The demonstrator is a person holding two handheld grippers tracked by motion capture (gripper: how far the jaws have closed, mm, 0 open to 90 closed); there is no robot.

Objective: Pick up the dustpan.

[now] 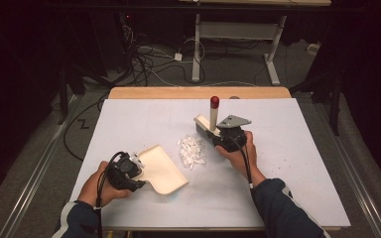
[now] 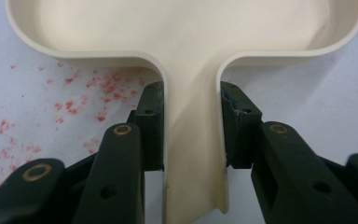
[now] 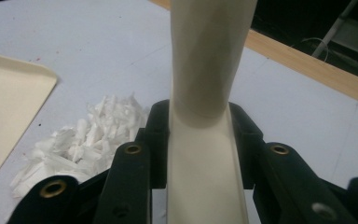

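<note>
- The work in hand is sweeping: a pile of white paper scraps (image 1: 192,150) lies near the middle of the table (image 1: 129,119), between a cream dustpan (image 1: 161,168) and a small brush (image 1: 207,125).
- The left gripper (image 1: 129,168) is clamped on the dustpan's handle (image 2: 193,154), toward the table's near left edge, with the pan's open lip facing the scraps.
- The right gripper (image 1: 226,138) is clamped on the brush's cream handle, which stands up to a red tip (image 1: 215,101); the bristles sit just beyond the pile.
- I judge this the set-up just before the first stroke. Next, the brush should drag the scraps toward the pan while the pan stays flat.
- The left gripper view shows pink speckles (image 2: 88,88) on the table beside the handle; the high view is too coarse for them.
- The right gripper view shows the pile (image 3: 79,140) just beside the pan's corner (image 3: 14,107).
</note>
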